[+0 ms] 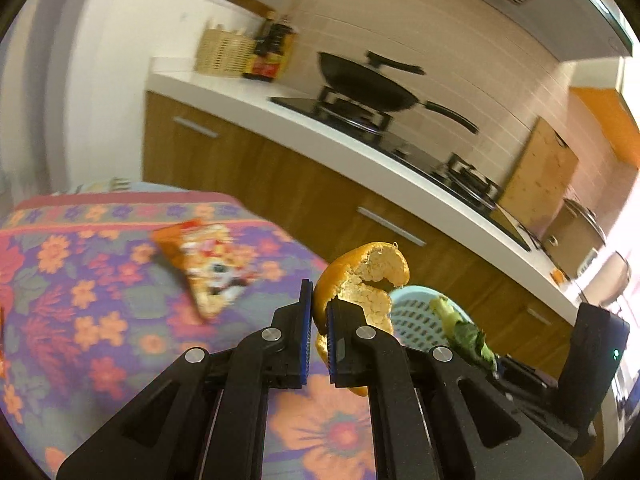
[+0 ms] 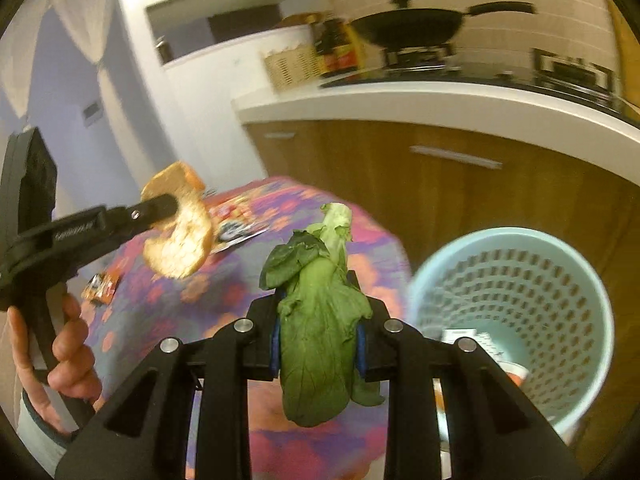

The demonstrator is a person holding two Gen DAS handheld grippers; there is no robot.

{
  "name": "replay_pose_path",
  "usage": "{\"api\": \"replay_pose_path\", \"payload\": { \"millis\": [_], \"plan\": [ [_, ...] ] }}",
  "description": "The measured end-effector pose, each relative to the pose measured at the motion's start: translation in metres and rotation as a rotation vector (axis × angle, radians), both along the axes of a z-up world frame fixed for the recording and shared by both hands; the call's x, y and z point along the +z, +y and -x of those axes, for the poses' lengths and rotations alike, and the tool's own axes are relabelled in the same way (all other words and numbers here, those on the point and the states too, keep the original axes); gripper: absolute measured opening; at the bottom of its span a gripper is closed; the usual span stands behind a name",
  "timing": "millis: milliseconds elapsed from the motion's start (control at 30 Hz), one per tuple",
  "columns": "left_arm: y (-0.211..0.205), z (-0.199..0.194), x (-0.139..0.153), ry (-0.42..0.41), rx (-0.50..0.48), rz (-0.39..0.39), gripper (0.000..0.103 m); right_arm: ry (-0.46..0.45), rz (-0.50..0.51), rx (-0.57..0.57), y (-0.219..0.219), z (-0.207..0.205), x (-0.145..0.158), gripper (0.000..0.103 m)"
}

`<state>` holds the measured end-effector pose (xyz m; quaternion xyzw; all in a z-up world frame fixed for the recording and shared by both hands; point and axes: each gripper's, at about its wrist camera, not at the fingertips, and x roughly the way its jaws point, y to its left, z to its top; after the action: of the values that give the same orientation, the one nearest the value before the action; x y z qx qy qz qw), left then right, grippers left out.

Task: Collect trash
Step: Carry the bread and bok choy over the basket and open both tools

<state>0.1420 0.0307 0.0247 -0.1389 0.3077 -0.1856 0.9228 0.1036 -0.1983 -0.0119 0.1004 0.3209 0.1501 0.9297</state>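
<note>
My left gripper [image 1: 318, 334] is shut on a curled orange peel [image 1: 360, 280], held above the flowered tablecloth [image 1: 100, 300]; the peel also shows in the right wrist view [image 2: 180, 236]. My right gripper [image 2: 318, 332] is shut on a green vegetable leaf [image 2: 316, 320], which also shows in the left wrist view [image 1: 464, 332]. A light blue perforated waste basket [image 2: 520, 292] stands on the floor to the right of the table, with some trash inside; it shows in the left wrist view [image 1: 416, 320] too. An orange snack wrapper [image 1: 204, 260] lies on the table.
A small orange wrapper [image 2: 100, 286] lies on the table's left part. Beyond the table runs a kitchen counter [image 1: 360, 152] with wooden cabinets, a black wok [image 1: 368, 84] on the stove, bottles and a woven basket [image 1: 224, 52].
</note>
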Motion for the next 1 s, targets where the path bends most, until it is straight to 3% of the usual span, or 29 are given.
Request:
{"api": "replay_pose_path", "payload": {
  "millis": [300,500,1000],
  "plan": [
    [-0.092,-0.009,-0.008,0.021,-0.144,-0.037,0.004,-0.003,-0.007,-0.159,-0.084,0.012,-0.003,0.023],
    [-0.142,-0.019,-0.027,0.069,-0.217,-0.077,0.004,0.059,-0.035,-0.236,-0.126,0.009,-0.024,0.023],
    [-0.205,-0.041,-0.064,0.157,-0.275,-0.199,0.004,0.224,-0.097,-0.292,-0.161,-0.008,-0.078,0.024]
  ]
}}
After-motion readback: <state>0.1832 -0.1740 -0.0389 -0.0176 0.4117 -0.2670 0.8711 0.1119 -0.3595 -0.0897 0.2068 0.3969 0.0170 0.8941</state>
